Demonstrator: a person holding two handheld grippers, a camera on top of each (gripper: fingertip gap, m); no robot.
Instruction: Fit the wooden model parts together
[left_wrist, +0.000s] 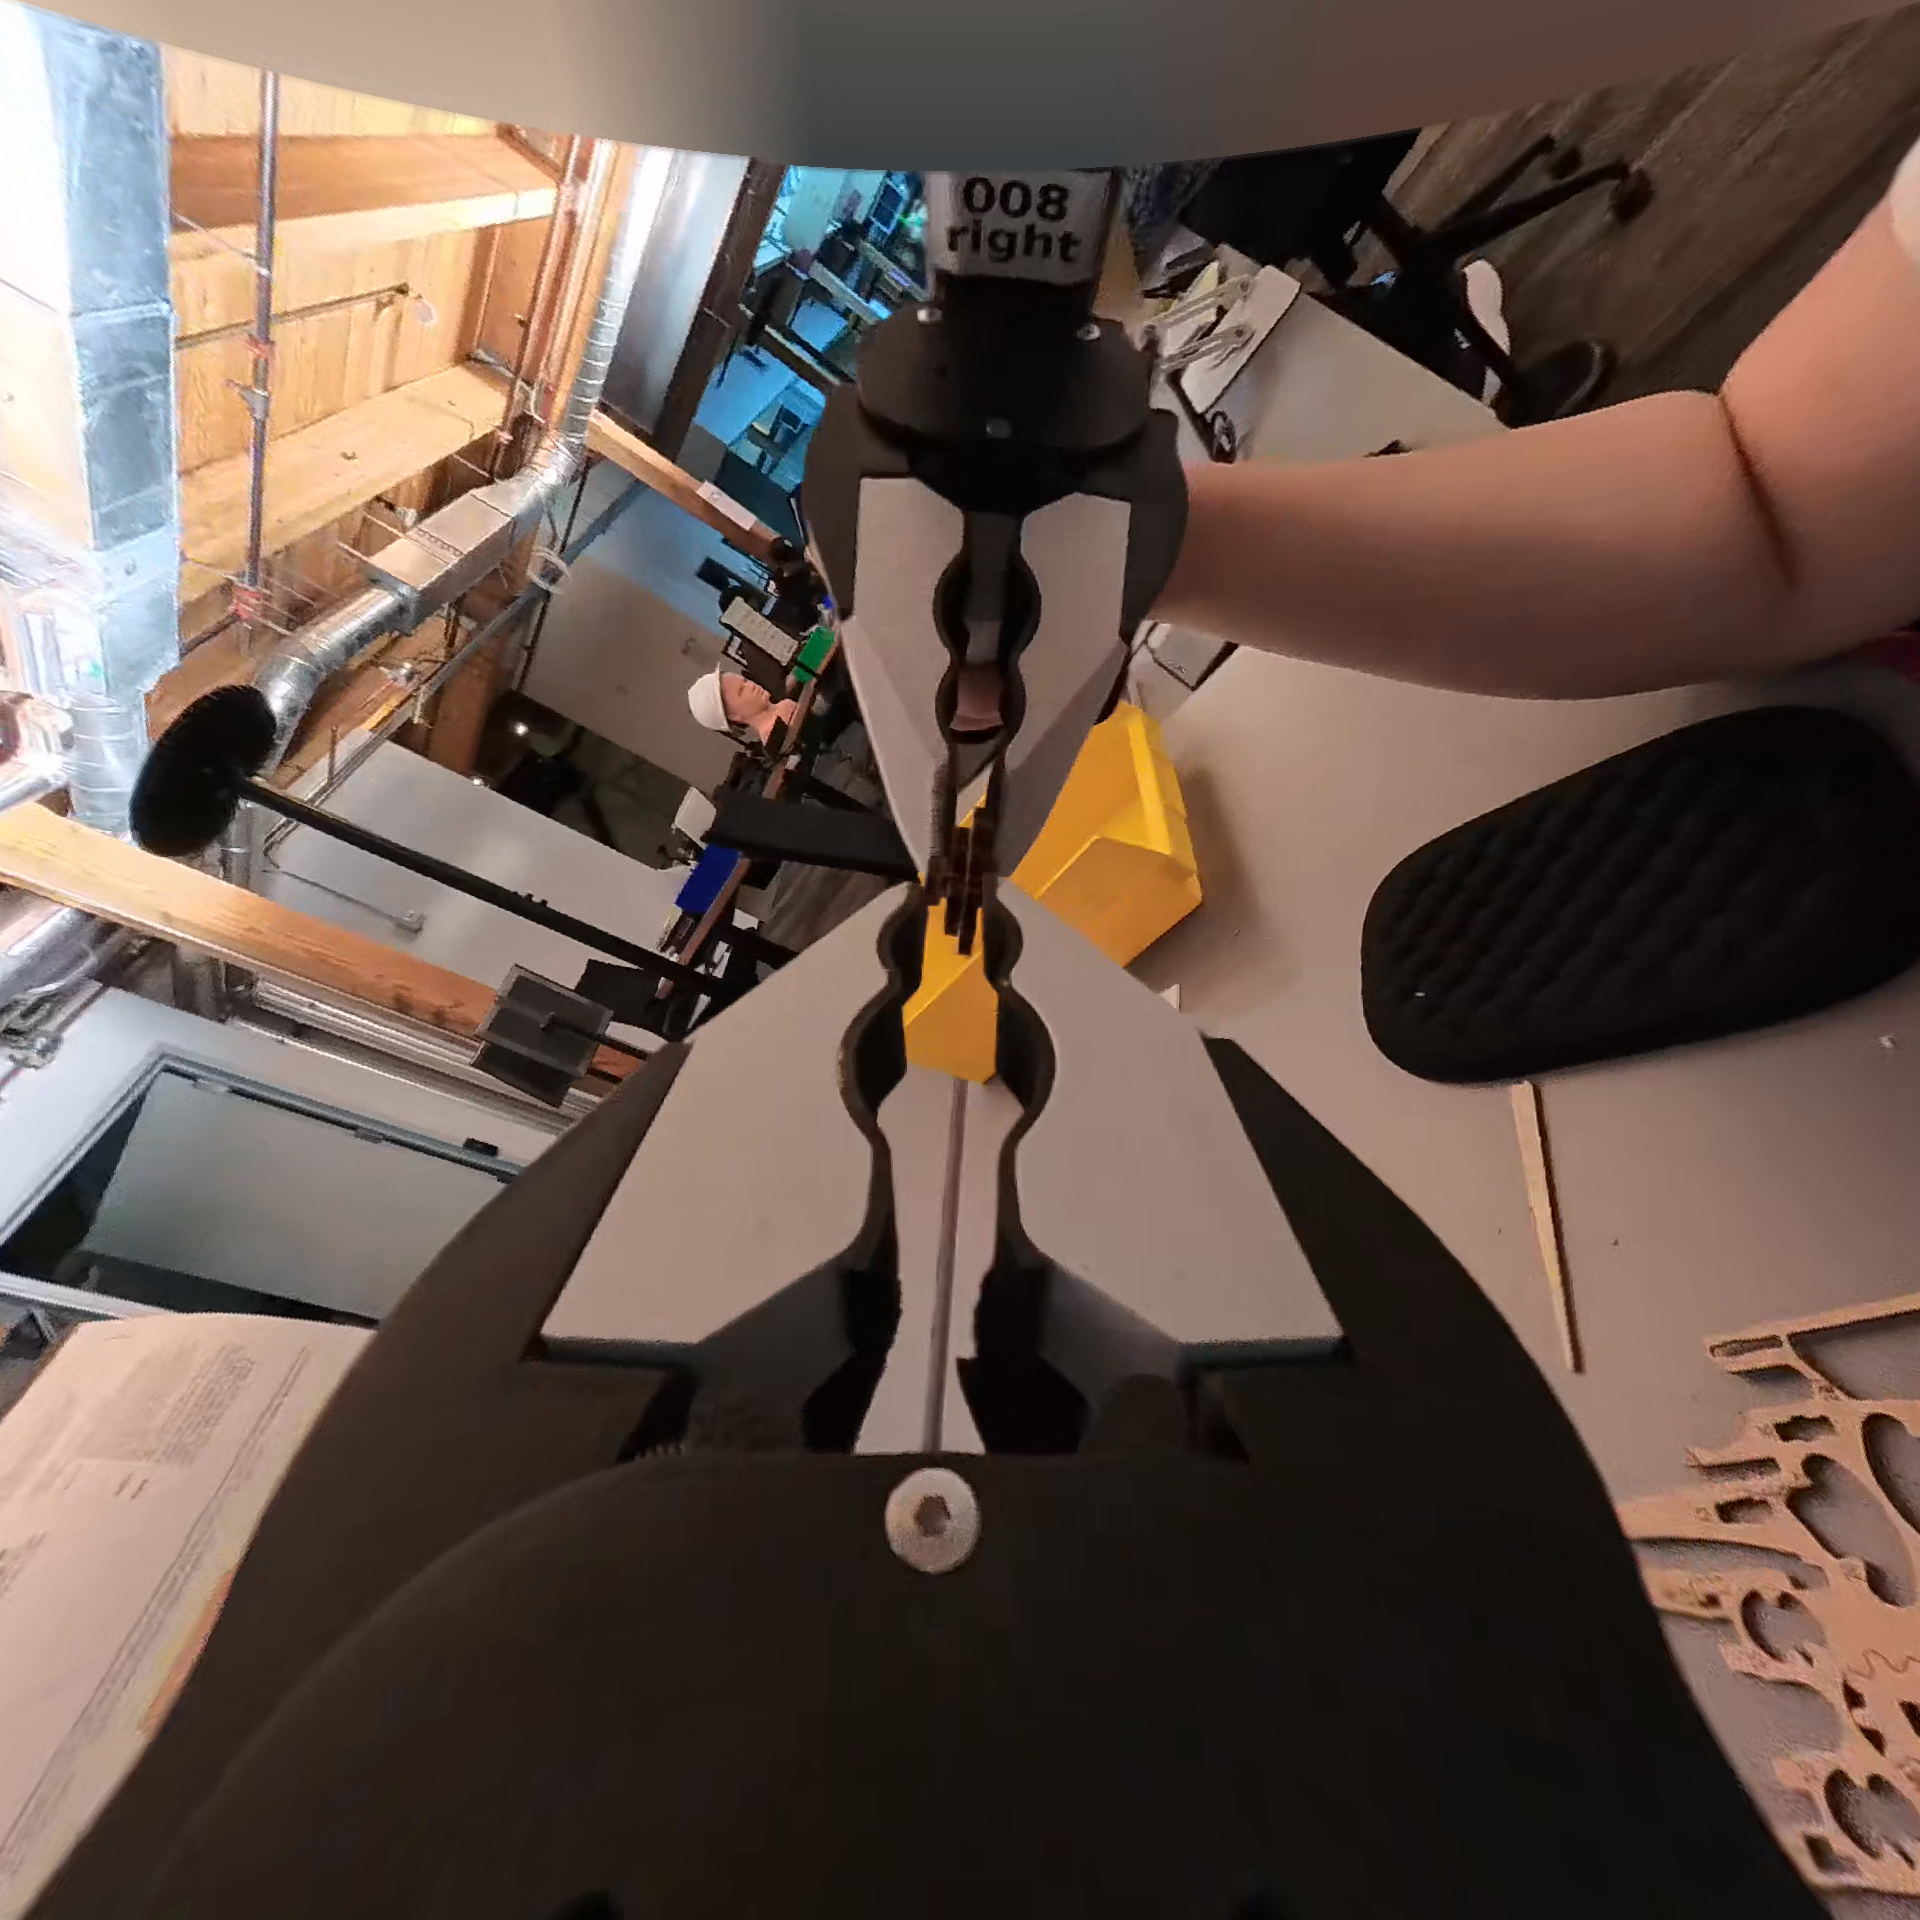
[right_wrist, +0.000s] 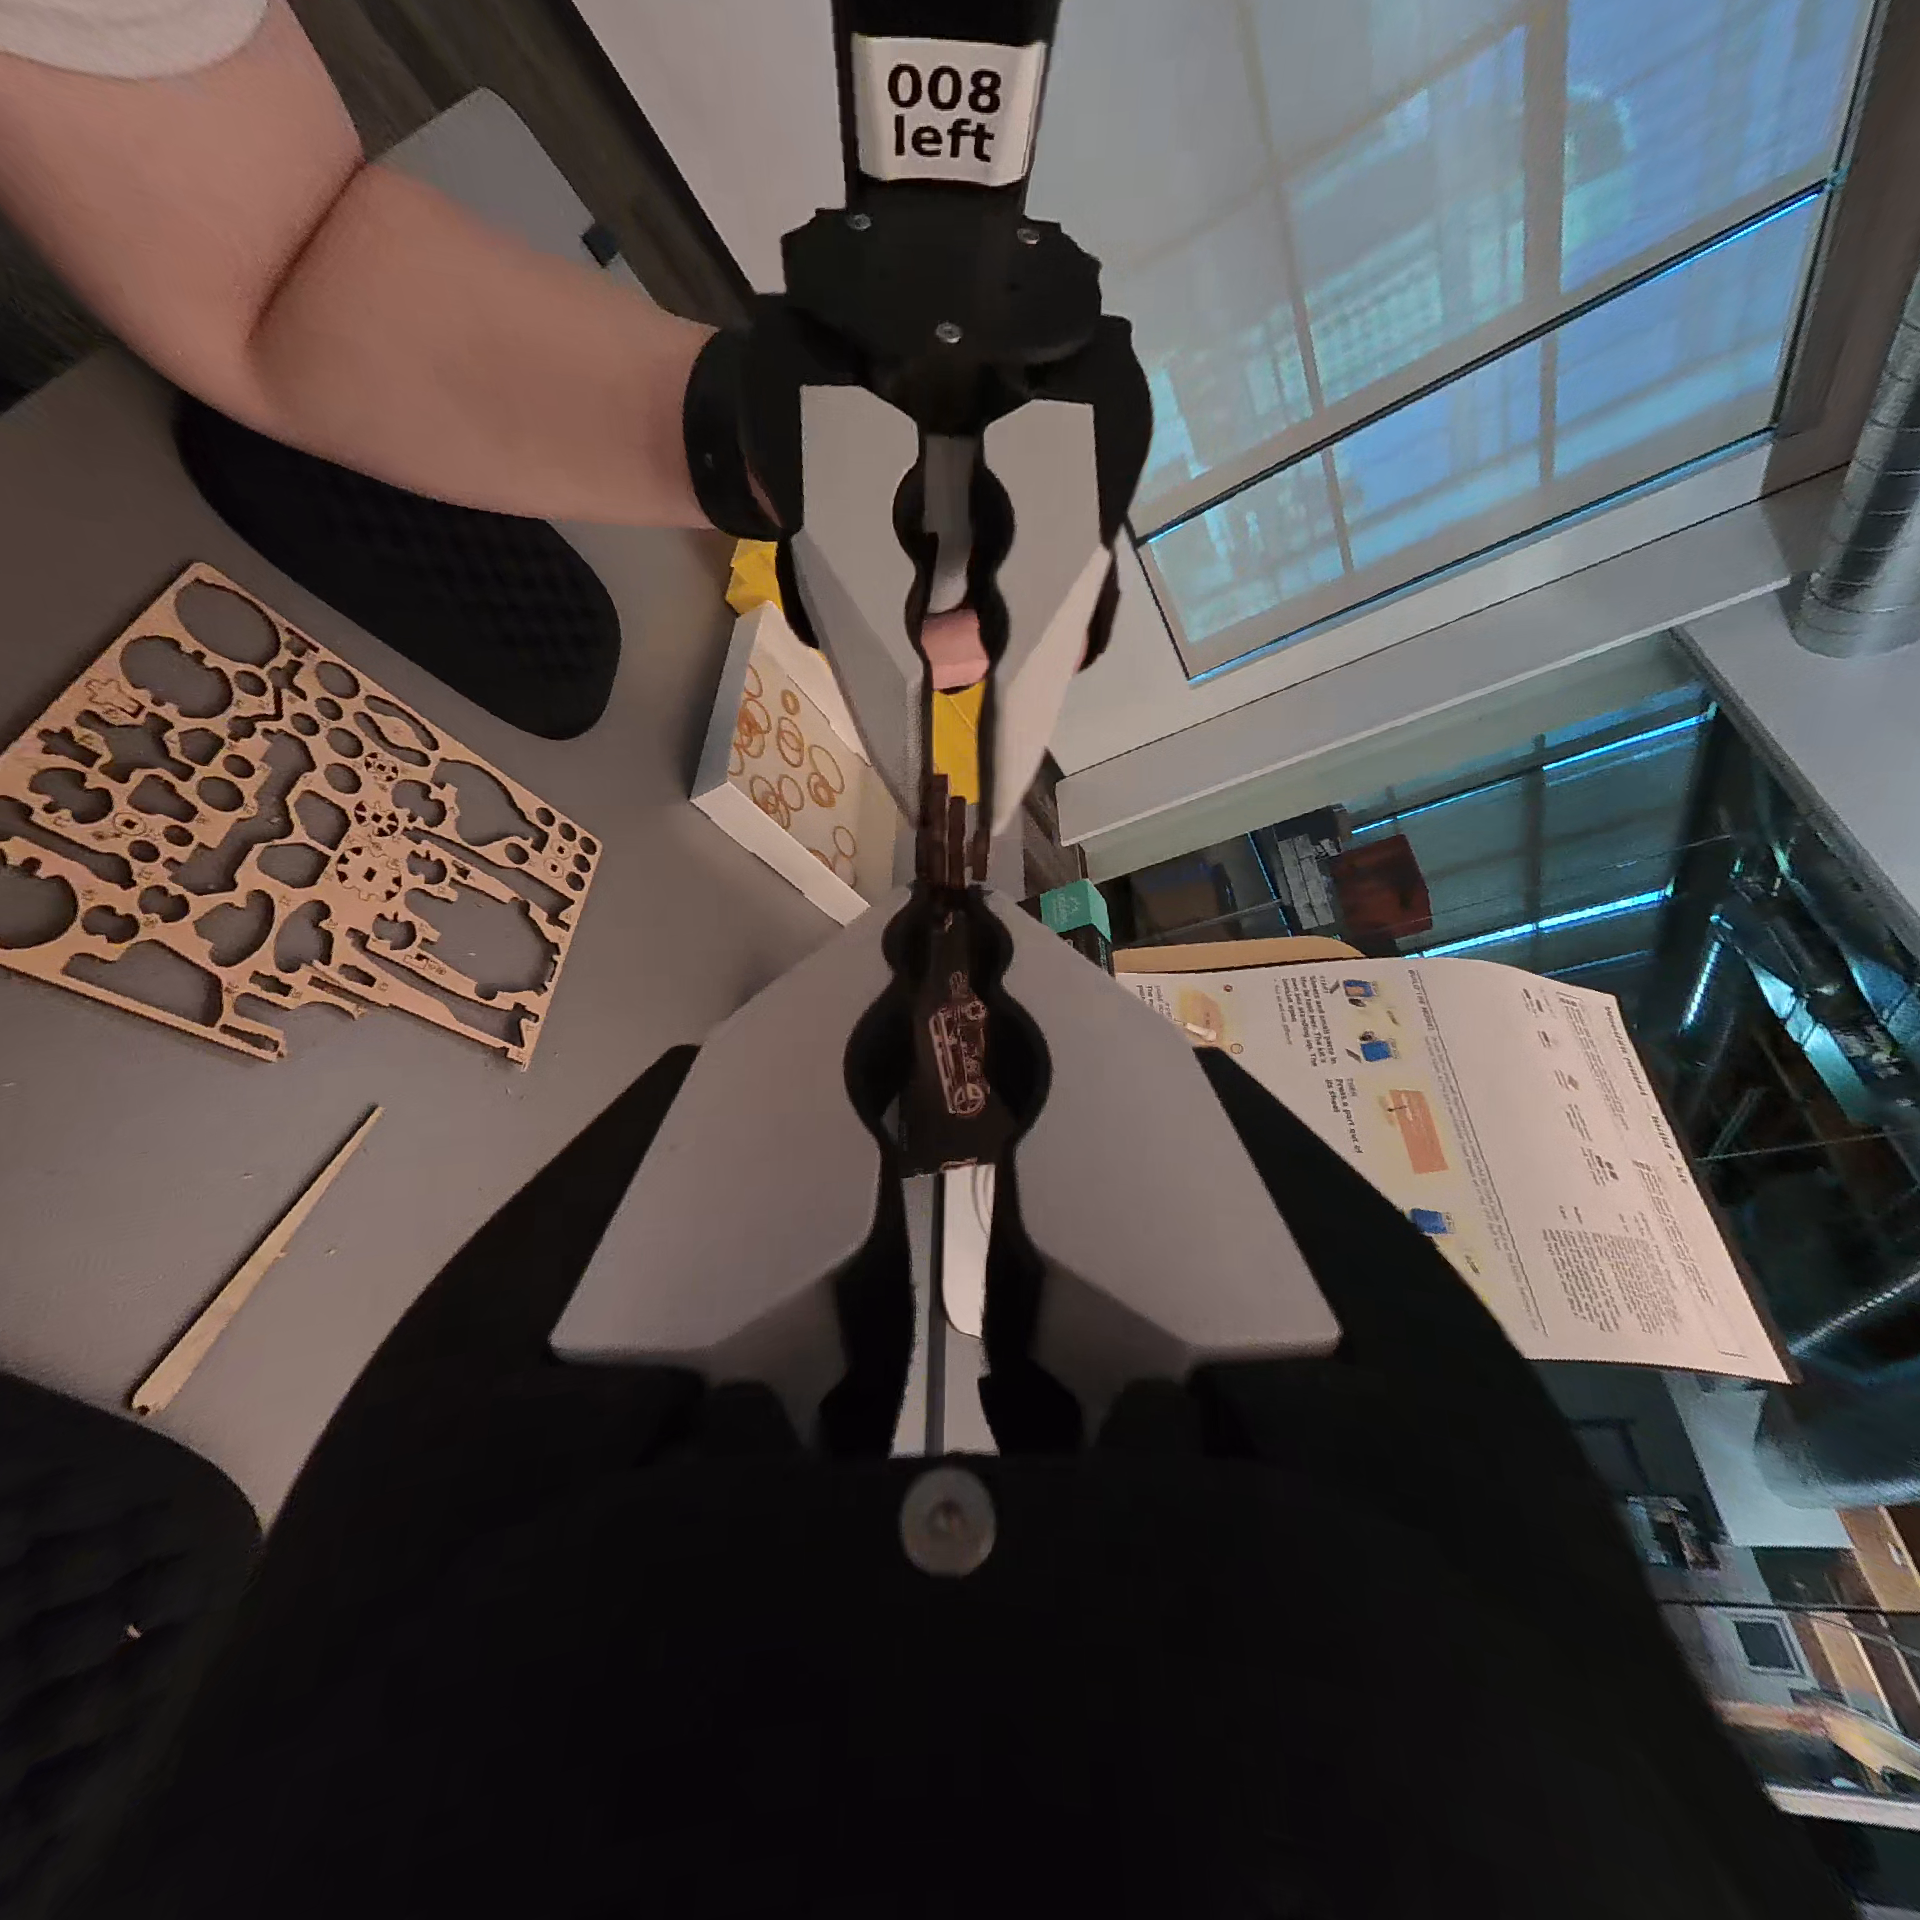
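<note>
Fingers of both the left gripper (left_wrist: 961, 914) and right gripper (right_wrist: 948, 894) are clenched tip-to-tip on thin, light, brittle wooden model parts (right_wrist: 948, 831) above the bench (right_wrist: 644, 977); grip the flat faces.

A white label (left_wrist: 1013, 223) with black print, a number over a word, sits on the black body of the right gripper (left_wrist: 961, 852), which faces the left wrist camera. A matching label (right_wrist: 943, 112) sits on the body of the left gripper (right_wrist: 951, 821) in the right wrist view. An instruction sheet (right_wrist: 1507, 1164) lies at the right there, with headings, blocks of fine print and small colour pictures; the left wrist view shows its fine print blurred. The dark part (right_wrist: 958, 1049) pinched in the right gripper bears pale engraved line marks. The cut-out wooden sheet (right_wrist: 260, 831) carries tiny marks, too small to read.
</note>
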